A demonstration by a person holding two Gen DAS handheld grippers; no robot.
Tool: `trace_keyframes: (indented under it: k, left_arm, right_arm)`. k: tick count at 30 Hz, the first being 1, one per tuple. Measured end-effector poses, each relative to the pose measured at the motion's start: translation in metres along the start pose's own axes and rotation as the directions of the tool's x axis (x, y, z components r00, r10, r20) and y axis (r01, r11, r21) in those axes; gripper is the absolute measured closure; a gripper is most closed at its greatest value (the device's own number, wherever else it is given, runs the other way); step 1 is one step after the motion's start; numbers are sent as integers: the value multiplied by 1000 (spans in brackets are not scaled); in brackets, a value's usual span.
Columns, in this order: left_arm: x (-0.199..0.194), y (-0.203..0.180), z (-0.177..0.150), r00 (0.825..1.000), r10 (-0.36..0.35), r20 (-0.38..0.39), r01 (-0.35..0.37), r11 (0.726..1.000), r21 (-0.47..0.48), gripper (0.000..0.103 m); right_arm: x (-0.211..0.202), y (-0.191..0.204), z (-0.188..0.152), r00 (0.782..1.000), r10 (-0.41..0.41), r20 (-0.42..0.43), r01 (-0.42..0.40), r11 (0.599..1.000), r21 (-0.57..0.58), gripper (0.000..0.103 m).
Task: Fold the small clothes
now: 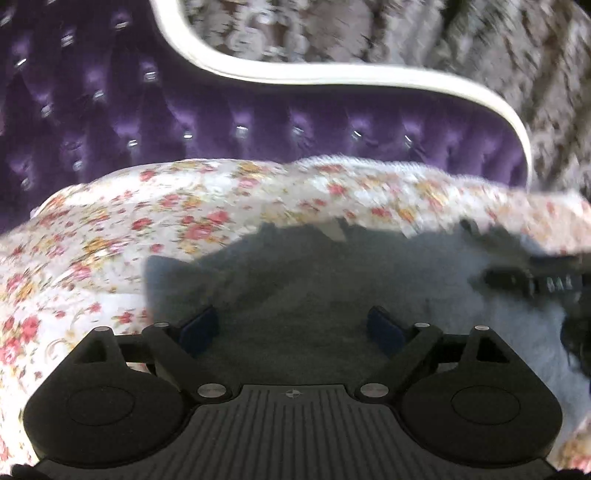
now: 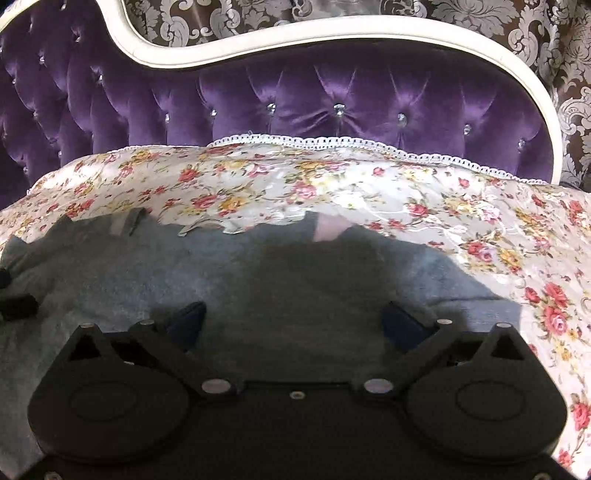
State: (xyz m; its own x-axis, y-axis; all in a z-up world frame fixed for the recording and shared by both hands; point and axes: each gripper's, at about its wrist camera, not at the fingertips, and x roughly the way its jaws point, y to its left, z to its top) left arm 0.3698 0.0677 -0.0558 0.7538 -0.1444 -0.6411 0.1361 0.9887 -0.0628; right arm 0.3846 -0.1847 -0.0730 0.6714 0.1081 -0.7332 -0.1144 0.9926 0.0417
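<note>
- Two grippers are hovering over one soft grey knitted garment point(image 2: 229, 273), which is lying spread on a white bedspread printed with red and yellow flowers point(image 2: 424, 206).
- Its far edge is looking uneven, with a pale tag point(image 2: 327, 230) showing.
- Left gripper point(image 1: 291, 328) is standing wide apart, nothing clamped between its blue pads.
- Right gripper point(image 2: 293, 325) is likewise spread, gripping nothing.
- Beyond, a purple tufted velvet headboard with a cream frame point(image 2: 332, 96) is rising.

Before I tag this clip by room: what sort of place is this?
Most likely a bedroom: a purple tufted headboard, a flowered bedspread with a grey garment on it, and patterned wallpaper.
</note>
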Motion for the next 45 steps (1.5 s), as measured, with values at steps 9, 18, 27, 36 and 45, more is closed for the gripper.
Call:
trace_keyframes:
  k: [9,18,27,36,45]
  left_arm:
    - [18,34,-3,995,71,-74,-77,993,-84,7]
    - [22,31,-5,994,85,-67,-89,994,-61,0]
    - [23,31,-6,995,83,-61,-87,994,-67,0]
    - [21,31,-6,995,84,-54,-87,994,-69,0]
    - [22,31,-6,994,88,-63,-92,994,-66,0]
  right_arm:
    - [-8,-6,5,1000,-14,-5,14,1000,10,2]
    - [-56,-77,-6,988,147,51,-156,934,322,1]
    - [-70,-138,-48,976,217,33,-204,842,500,1]
    - [-58,-131,-52,891,451,59,-420,766,487,0]
    - [-33,-118,-37,878,474,70,-443,748,495,0]
